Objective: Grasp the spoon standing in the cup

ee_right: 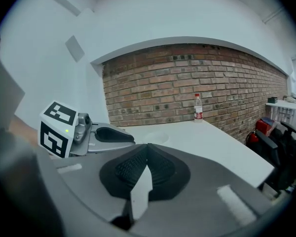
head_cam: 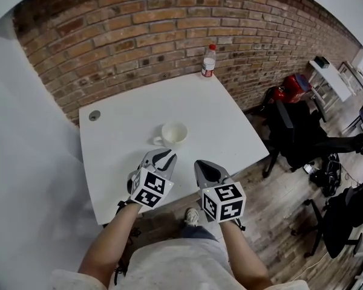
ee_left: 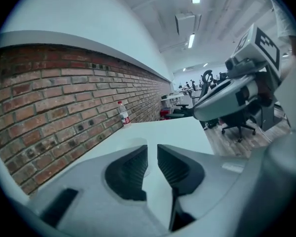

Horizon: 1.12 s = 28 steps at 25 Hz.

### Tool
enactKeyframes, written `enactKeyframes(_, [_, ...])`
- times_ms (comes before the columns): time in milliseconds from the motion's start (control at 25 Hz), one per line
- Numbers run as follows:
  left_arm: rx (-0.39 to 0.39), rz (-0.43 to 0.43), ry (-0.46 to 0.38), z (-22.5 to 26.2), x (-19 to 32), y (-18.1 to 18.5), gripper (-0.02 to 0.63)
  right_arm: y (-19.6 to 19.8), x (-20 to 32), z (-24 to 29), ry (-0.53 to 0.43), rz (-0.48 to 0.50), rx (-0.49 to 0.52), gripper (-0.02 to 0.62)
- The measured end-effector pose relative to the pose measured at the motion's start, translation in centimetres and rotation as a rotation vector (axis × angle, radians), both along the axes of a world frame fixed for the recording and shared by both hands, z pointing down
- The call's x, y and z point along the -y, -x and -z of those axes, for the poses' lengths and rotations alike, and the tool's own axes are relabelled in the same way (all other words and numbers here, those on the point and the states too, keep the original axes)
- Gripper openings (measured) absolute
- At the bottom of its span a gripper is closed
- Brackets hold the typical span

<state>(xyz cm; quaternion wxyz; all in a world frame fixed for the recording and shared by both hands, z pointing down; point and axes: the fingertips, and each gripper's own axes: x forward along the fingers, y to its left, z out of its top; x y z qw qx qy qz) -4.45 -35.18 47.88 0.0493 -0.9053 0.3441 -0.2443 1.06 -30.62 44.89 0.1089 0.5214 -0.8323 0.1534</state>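
Tabletop check, head view: white table (head_cam: 121,162) is standing against a brick wall (head_cam: 139,35). The cup (head_cam: 173,133) is sitting mid-table, just ahead of the left gripper (head_cam: 165,156) and right gripper (head_cam: 204,165); any spoon inside is too small to confirm.

Left gripper view: jaws are standing narrowly apart, empty.

Right gripper view: jaws are pressing together on nothing.

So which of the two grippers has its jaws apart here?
The left gripper: a narrow gap shows between its jaws, with nothing in it. On the right gripper the jaws meet at the front.
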Motion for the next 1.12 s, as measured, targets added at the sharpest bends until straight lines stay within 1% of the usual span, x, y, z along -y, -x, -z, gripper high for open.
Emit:
enactKeyframes(120, [0.042,-0.015,-0.003,-0.6,1.9,-0.7,0.069,-0.6,2.1,-0.2,0.008,0.016,0.003,0.005])
enactKeyframes(280, [0.074,-0.021,0.006,-1.7,3.8,-1.2,0.075,-1.0,4.3,-0.7,0.019,0.041,0.003,0.006])
enactKeyframes(520, [0.138,-0.03,0.013,-3.0,5.6,-1.8,0.075,-2.1,6.8,-1.2,0.04,0.059,0.015,0.006])
enactKeyframes(720, [0.152,-0.021,0.031,-3.6,6.7,-2.2,0.075,-2.8,8.0,-1.8,0.054,0.069,0.021,0.005])
enactKeyframes(800, [0.162,-0.024,0.034,-3.6,7.1,-2.4,0.064,-3.1,8.4,-1.8,0.057,0.069,0.024,0.006])
enactKeyframes(880, [0.167,-0.03,0.04,-3.5,7.5,-2.6,0.04,-3.3,8.7,-1.8,0.06,0.067,0.028,0.005])
enactKeyframes(1000, [0.157,-0.036,0.048,-3.4,7.7,-2.7,0.036,-3.7,9.1,-1.9,0.062,0.064,0.031,0.006])
enactKeyframes(1040, [0.152,-0.034,0.049,-3.4,7.7,-2.7,0.03,-3.8,9.1,-1.9,0.063,0.064,0.031,0.005])
enactKeyframes(1080, [0.147,-0.03,0.05,-3.4,7.7,-2.8,0.011,-3.9,9.1,-2.0,0.063,0.064,0.032,0.006])
enactKeyframes(1120, [0.142,-0.026,0.054,-3.4,7.6,-2.8,0.009,-4.0,9.0,-2.0,0.063,0.065,0.032,0.005])
